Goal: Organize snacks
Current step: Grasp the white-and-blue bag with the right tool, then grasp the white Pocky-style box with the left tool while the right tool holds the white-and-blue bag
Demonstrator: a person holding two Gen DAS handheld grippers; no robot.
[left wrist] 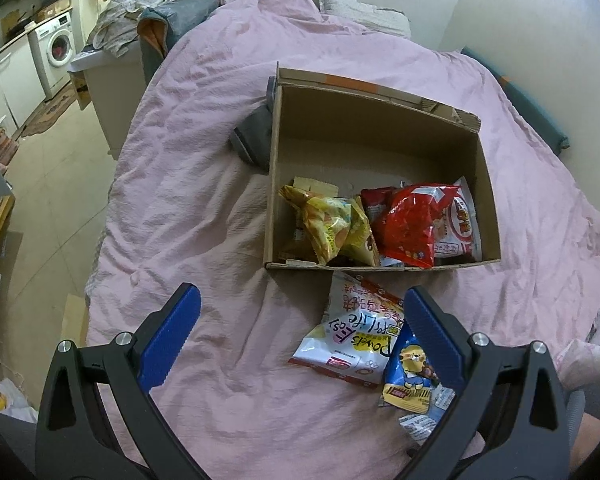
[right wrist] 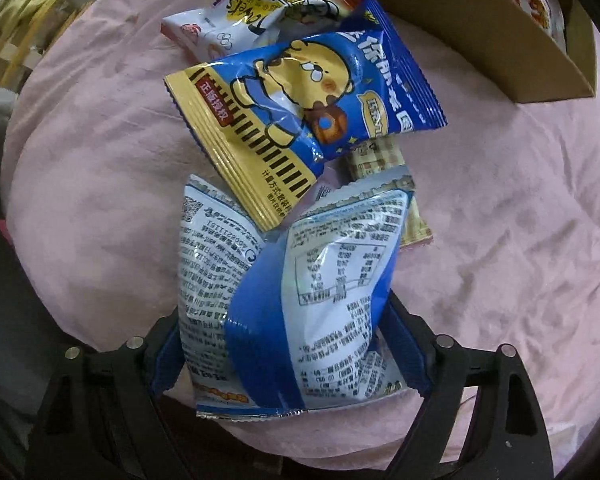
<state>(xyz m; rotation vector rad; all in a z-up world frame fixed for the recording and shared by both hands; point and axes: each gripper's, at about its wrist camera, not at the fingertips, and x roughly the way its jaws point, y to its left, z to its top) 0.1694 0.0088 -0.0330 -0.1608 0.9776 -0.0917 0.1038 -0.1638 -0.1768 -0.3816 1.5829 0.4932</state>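
Note:
An open cardboard box point(left wrist: 488, 200) sits on the pink bedspread and holds a yellow snack bag point(left wrist: 332, 228) and a red snack bag point(left wrist: 416, 224). In front of it lie a white bag point(left wrist: 348, 340) and a blue bear bag point(left wrist: 412, 376). My left gripper point(left wrist: 304, 336) is open and empty above the bedspread, its right finger over the blue bear bag. My right gripper point(right wrist: 287, 340) is shut on a blue-and-white snack bag point(right wrist: 300, 292), label side up. Beyond it lie the blue bear bag point(right wrist: 312, 92), the white bag point(right wrist: 243, 12) and a pale checked packet point(right wrist: 384, 156). The box corner point(right wrist: 532, 60) shows at upper right.
A grey object point(left wrist: 255, 136) rests against the box's left side. A pillow point(left wrist: 360, 12) lies at the head of the bed, by the wall. Left of the bed are a clothes-covered bin point(left wrist: 111, 80), a washing machine point(left wrist: 55, 48) and tiled floor.

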